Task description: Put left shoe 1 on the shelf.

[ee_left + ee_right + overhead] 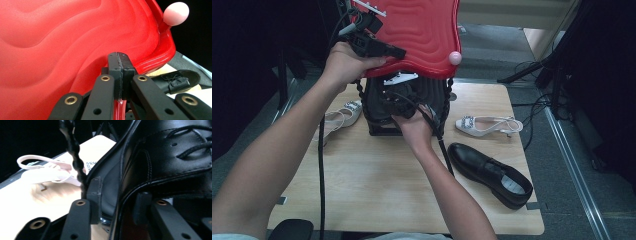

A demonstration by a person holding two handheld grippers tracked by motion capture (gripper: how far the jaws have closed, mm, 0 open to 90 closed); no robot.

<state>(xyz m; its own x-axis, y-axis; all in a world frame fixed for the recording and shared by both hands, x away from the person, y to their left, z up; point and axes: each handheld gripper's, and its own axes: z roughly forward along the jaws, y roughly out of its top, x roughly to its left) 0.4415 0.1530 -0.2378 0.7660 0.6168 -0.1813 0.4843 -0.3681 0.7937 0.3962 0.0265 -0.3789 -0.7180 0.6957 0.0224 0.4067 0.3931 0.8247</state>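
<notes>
A red ribbed lid (pixel 417 35) with a pink knob (pixel 455 58) is tipped up over a black case (pixel 379 117) on the wooden table (pixel 362 185). My left gripper (pixel 397 51) is shut on the lid's lower edge; in the left gripper view its jaws (pixel 120 72) pinch the red rim (pixel 62 45). My right gripper (pixel 404 102) reaches into the case under the lid. In the right gripper view its jaws (pixel 118 200) stand apart, with the case's black edge and a black laced shoe (pixel 175 157) between them, and the pads do not press.
A second black shoe (pixel 489 172) lies on the table at the right, with a white sandal (pixel 489 125) behind it. Another white sandal (pixel 339 117) lies left of the case. A black beaded strap (pixel 75 152) hangs from the case. Cables trail over the table.
</notes>
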